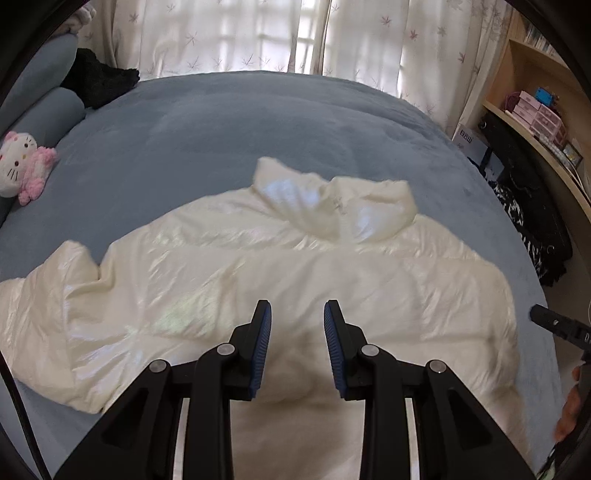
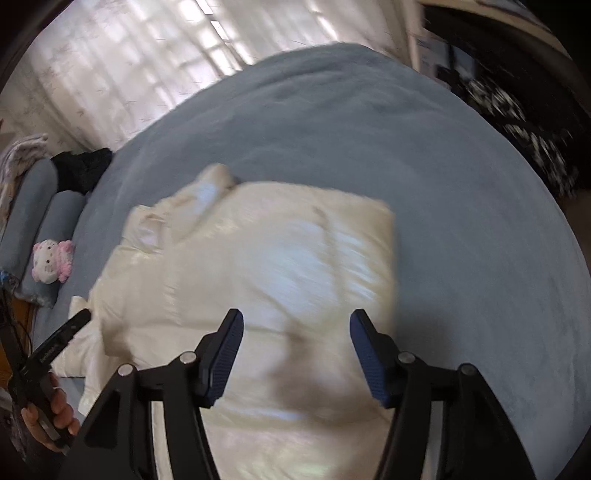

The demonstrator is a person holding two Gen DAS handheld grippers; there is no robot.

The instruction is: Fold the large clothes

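A shiny cream puffer jacket [image 1: 258,266] lies spread on the blue bed [image 1: 221,129], collar toward the far side and one sleeve [image 1: 44,295] stretched out to the left. My left gripper [image 1: 297,314] hovers over the jacket's lower middle, open and empty. In the right wrist view the jacket [image 2: 266,266] is blurred; its right side looks folded in with a straight edge. My right gripper [image 2: 295,325] is wide open and empty above it. The left gripper's body [image 2: 55,347], held in a hand, shows at the left edge of that view.
A Hello Kitty plush [image 1: 22,166] and blue pillows [image 1: 48,103] sit at the bed's left side, with a black garment [image 1: 99,77] behind. Curtains [image 1: 258,33] hang beyond the bed. A wooden shelf [image 1: 535,110] and dark patterned clothes [image 1: 524,214] stand at the right.
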